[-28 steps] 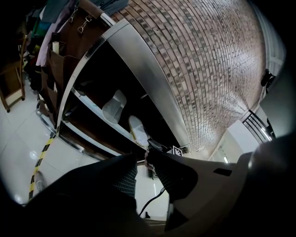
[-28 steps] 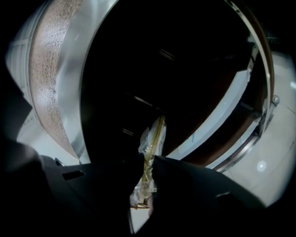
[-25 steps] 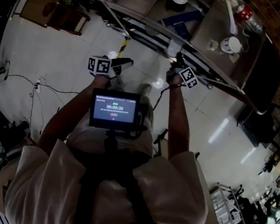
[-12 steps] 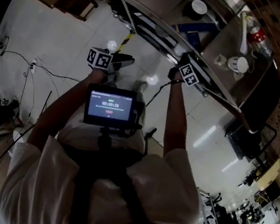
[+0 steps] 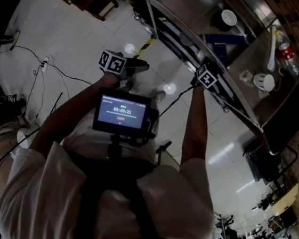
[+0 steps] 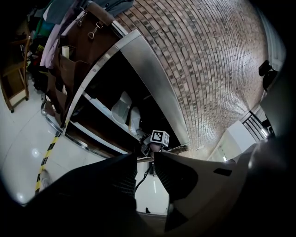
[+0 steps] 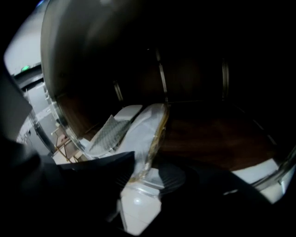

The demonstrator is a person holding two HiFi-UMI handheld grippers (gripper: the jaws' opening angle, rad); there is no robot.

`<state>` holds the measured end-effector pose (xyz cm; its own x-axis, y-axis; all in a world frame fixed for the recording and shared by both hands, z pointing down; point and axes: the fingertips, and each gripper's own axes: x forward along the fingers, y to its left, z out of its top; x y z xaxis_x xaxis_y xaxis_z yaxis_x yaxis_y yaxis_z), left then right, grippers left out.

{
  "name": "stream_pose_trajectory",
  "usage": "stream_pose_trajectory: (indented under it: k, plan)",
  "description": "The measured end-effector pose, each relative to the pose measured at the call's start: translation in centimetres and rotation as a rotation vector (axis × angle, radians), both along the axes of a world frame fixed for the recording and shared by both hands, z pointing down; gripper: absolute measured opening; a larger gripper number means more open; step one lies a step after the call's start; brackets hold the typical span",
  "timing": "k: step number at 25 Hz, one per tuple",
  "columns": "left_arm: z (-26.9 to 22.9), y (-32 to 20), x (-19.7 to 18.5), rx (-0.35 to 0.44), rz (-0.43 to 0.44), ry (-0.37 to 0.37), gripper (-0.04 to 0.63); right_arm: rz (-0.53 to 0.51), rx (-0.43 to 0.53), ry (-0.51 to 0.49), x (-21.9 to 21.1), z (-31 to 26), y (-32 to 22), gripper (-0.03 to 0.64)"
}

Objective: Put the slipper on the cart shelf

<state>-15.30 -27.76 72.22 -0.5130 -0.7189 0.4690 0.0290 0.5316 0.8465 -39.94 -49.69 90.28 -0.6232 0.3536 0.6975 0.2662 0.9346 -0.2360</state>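
The left gripper [image 5: 139, 65] is hanging over the floor at 11 o'clock in the head view and taking no part. In its own view its fingers [image 6: 119, 175] are standing apart with only air between them. It is looking toward the cart [image 6: 148, 69] at 12 o'clock, where the slipper [image 6: 124, 107] is showing pale inside.

To its right, at 1 o'clock in the head view, the right gripper [image 5: 201, 67] is reaching in under the cart's steel rail. Its fingers [image 7: 108, 169] have just been opening and are standing apart. The near end of the slipper is lying between them, at 12 o'clock from the tips, but neither pad seems to be pressing on it. The slipper is resting on the brown shelf [image 7: 217, 139] and stretching away toward 11 o'clock; which way up it is lying I cannot tell.

The step in hand looks like the release, since the slipper is already sitting on the cart shelf and the task is nearly finishing. The next move is probably calling for the right gripper to draw straight back toward 6 o'clock. Its fingers should be staying wide so that no pad is snagging the slipper's edge and dragging it off the shelf lip. It should also be keeping low enough to clear the rail overhead.
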Motion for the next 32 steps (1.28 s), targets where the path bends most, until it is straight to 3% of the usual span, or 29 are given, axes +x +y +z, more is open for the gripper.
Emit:
stream_pose_trajectory:
  k: [5,13,18,24,27,32]
  plan:
    - [0.1,-1.3,0.3,0.008,0.051,0.009,0.106,-0.019,0.043,-0.038,-0.4,-0.7,-0.5,0.289]
    - [-0.4,-1.5,0.0,0.015,0.056,-0.040,0.105,-0.041,0.101,-0.186,1.5,-4.7,-1.9,0.290]
    - [-1.6,-3.3,0.2,0.007,0.032,-0.089,0.106,-0.059,0.010,-0.230,3.9,-8.0,-3.8,0.290]
    - [-2.5,-4.7,0.0,0.004,0.020,-0.144,0.106,-0.101,-0.144,-0.157,9.5,-10.2,-3.3,0.287]
    - [-2.7,-5.7,-0.1,0.005,0.018,-0.167,0.106,-0.133,-0.207,-0.189,12.6,-12.9,-3.8,0.279]
    - [-3.3,-6.1,-0.9,0.009,-0.013,-0.222,0.076,-0.084,-0.314,-0.288,16.0,-19.4,-7.2,0.244]
